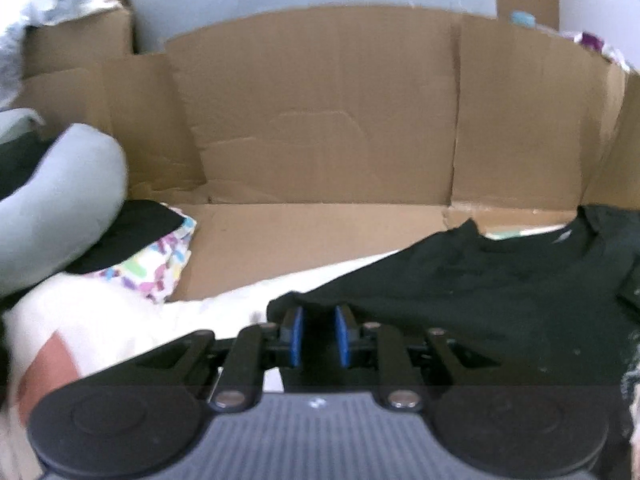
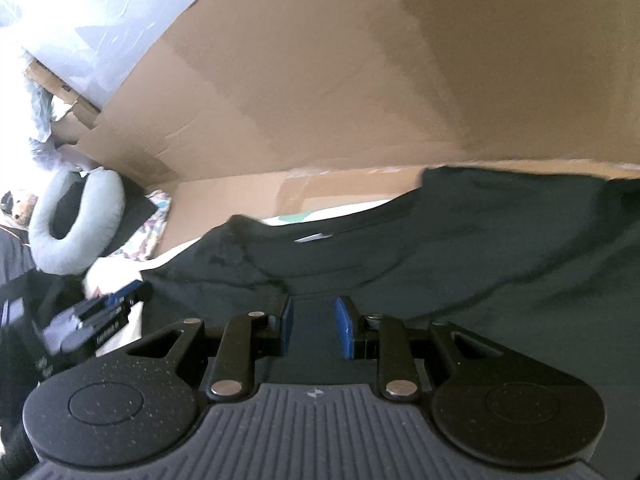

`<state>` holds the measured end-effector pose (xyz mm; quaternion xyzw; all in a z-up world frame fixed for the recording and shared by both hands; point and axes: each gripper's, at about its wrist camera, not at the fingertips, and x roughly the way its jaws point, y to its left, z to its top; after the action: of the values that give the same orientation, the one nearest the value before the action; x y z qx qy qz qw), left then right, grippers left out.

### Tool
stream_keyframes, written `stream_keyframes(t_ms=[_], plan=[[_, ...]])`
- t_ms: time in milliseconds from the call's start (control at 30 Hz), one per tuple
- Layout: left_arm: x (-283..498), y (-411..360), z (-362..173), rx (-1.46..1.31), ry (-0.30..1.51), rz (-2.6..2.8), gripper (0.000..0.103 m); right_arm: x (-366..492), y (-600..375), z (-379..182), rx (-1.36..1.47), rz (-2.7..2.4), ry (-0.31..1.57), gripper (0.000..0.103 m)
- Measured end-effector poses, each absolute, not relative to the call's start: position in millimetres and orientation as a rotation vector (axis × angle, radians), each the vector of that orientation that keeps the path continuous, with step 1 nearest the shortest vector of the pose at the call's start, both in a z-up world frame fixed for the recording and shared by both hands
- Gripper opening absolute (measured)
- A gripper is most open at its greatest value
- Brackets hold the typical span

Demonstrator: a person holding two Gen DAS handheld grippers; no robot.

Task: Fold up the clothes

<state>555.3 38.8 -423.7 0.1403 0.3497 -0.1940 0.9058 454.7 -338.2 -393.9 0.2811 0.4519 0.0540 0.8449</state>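
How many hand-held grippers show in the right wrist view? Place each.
2. The right hand-held gripper is bottom centre, over the black garment; the left hand-held gripper is at the left edge.

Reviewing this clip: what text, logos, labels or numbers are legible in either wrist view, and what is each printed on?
No text can be read for certain.
White lettering on the side of the left gripper, seen in the right wrist view: too blurred to read.
Small white mark on each gripper's grey ribbed body: a symbol, not legible.
Dark print on a cardboard flap: too small.
Black T-shirt, brown cardboard wall: none visible.
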Motion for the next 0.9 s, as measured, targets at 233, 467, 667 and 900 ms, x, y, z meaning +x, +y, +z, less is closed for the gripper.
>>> stream_keyframes(t_ms=[233,467,667,900], plan=[[580.9,37.2,-449.4,0.330,0.757,-0.425,0.017,418.9,-386.8,-392.3,0.525,-0.059,0.949,0.025],[584.0,41.9,-433.4,0.311,0.724,-0.406,0.022,395.8,-433.4,-404.9,0.471,-0.233,0.933,0.025],[570.5,46.3,-419.1,0.286,0.705,-0.414,0.031,408.1,-451.0,-405.3,0.393,-0.271,0.916,0.027],[547.9,51.6,-406.2,0.227,0.697,-0.437,0.033,428.5,-452.9,-407.2,0.301,-0.271,0.950,0.026]])
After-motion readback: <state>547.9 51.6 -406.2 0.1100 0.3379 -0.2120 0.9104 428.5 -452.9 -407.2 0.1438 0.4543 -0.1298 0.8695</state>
